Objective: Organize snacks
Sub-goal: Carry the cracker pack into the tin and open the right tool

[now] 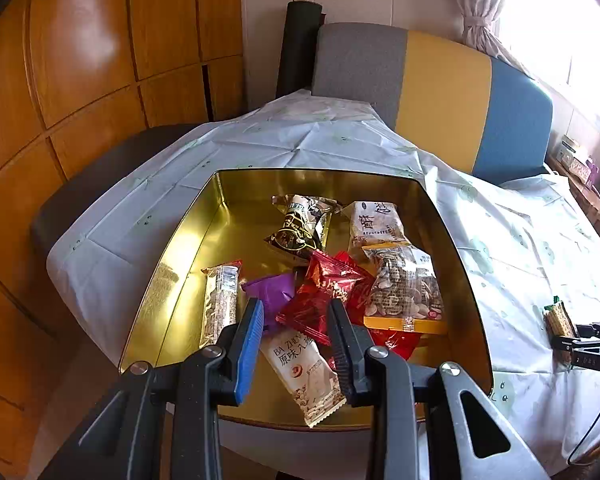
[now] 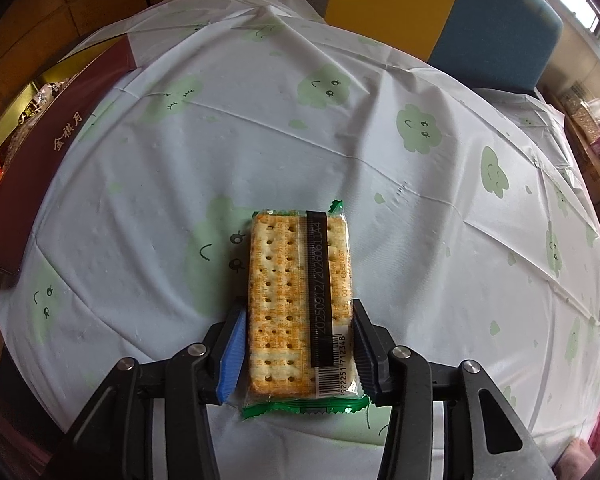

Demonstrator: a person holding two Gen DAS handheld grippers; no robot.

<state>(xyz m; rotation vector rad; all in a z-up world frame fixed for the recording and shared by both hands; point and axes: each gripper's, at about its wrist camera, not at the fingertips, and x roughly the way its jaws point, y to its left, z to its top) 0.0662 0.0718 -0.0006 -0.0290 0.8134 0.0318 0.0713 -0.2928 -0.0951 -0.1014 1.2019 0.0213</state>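
In the left wrist view a gold tin [image 1: 316, 173] holds several snack packets: a dark brown one [image 1: 300, 224], a purple one [image 1: 270, 290], red ones [image 1: 320, 296], a white one [image 1: 304, 372] and a clear bag of seeds [image 1: 404, 288]. My left gripper [image 1: 298, 316] hovers over the tin's near side, open, with nothing between its fingers. A green-edged cracker packet [image 2: 296, 300] lies flat on the tablecloth [image 2: 340, 140]. My right gripper [image 2: 299, 312] points steeply down with both pads against the packet's long sides. That gripper [image 1: 580, 344] and the packet [image 1: 556, 320] also show at the left view's right edge.
The tin's maroon outer wall [image 2: 40, 168] stands left of the cracker packet. A grey, yellow and blue seat back [image 1: 440, 96] rises behind the table, with wooden cabinets [image 1: 80, 60] to the left. Boxes crowd a sill [image 1: 576, 160] at the right.
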